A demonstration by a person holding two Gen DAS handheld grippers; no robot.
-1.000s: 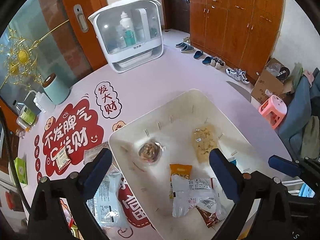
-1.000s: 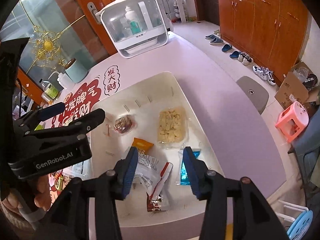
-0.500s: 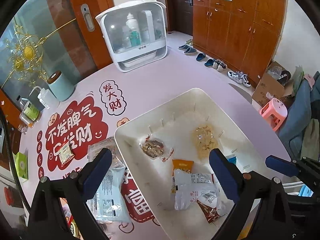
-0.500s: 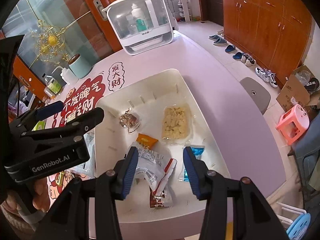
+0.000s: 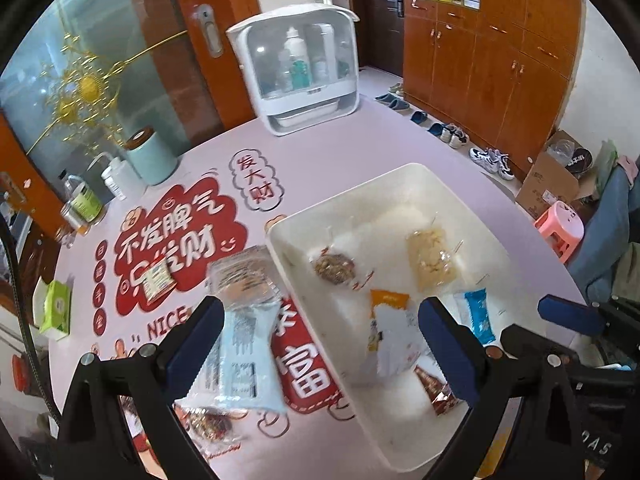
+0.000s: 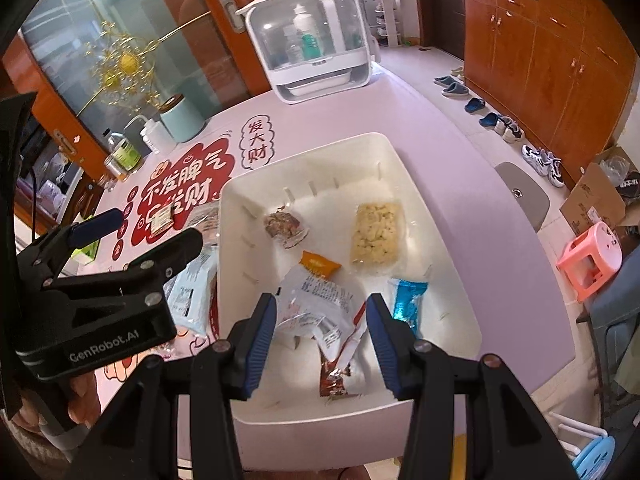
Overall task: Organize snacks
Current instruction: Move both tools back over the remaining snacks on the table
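Snack packets lie in our white plastic bin [image 6: 436,216], below both grippers' [image 5: 318,322] [image 6: 322,322] spread, empty fingers.

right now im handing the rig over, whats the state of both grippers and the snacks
Left gripper: open, empty, above the bin's left edge.
Right gripper: open, empty, over the white packet in the white bin.
Done: six packets in the bin, among them the blue packet.
Left: on the table, the pale blue packet, a clear packet, the small packet and some near the bottom edge.
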